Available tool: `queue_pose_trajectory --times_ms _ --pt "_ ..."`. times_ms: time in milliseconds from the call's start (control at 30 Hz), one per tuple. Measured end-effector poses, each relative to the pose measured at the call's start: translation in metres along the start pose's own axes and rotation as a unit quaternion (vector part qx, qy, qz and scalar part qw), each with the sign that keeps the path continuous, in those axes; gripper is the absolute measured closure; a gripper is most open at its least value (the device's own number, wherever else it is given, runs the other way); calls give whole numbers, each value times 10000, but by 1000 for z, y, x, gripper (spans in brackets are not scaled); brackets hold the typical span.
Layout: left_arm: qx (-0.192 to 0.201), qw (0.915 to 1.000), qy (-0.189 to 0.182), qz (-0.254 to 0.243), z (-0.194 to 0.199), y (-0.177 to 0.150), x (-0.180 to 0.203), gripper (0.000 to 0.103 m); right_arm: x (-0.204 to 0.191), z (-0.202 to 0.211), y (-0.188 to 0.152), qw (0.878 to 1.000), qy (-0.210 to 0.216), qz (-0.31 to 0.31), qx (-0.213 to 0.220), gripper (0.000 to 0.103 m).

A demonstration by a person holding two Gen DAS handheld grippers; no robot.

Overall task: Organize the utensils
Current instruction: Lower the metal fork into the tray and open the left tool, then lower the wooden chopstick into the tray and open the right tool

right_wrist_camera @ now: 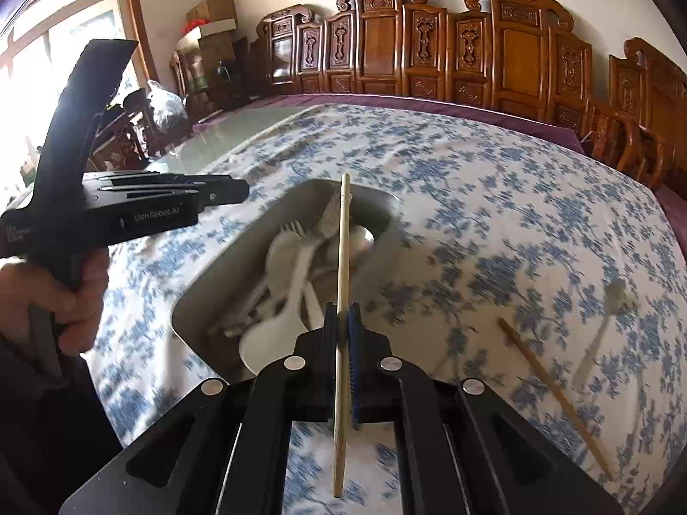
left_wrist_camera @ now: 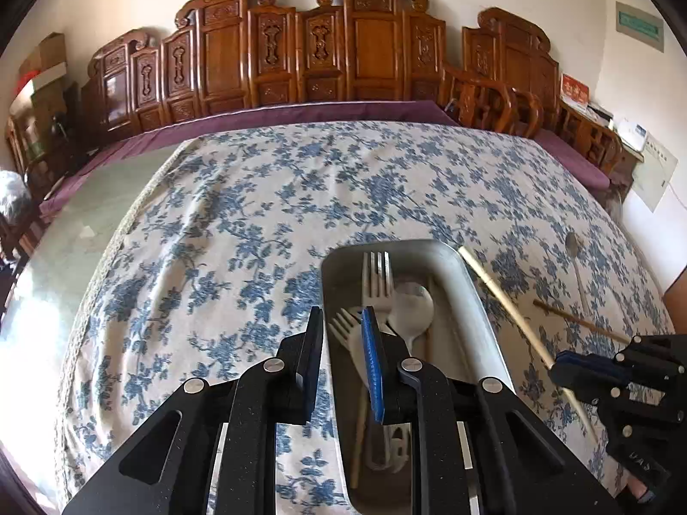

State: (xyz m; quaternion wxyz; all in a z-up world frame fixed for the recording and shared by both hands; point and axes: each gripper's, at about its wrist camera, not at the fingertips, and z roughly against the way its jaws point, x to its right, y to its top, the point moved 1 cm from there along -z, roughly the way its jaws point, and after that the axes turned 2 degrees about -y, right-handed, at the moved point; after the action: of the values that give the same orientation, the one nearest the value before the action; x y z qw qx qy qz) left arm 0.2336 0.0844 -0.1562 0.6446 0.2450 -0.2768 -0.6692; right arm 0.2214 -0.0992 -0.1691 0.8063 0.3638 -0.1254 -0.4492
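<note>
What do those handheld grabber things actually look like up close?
Both are matte black angular frames with silver round rivets and triangular cutouts. The left gripper and right gripper have jaws lined with ridged blue pads. White lettering marks the left one's side, above a pistol-style handle in a bare hand.

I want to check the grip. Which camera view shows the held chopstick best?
The right wrist view: the right gripper is shut on the pale chopstick, sharp and centred. The left wrist view shows it sideways beside the tray.
</note>
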Motion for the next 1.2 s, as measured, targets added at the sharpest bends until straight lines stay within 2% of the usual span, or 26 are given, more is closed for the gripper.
queue_pose_trajectory --times_ms 333,733,1033,1200 --pt "118 9997 122 159 7 4 -25 86 -23 -29 30 9985 357 -422 22 97" --pt "148 9996 154 187 8 4 -32 86 -27 -72 28 9957 296 -836 -261 97" --pt "150 9997 135 156 10 4 -29 86 -23 -69 29 9960 353 -807 -154 94" --pt "136 9998 70 127 9 4 -21 86 -12 -39 30 9982 241 -540 69 94"
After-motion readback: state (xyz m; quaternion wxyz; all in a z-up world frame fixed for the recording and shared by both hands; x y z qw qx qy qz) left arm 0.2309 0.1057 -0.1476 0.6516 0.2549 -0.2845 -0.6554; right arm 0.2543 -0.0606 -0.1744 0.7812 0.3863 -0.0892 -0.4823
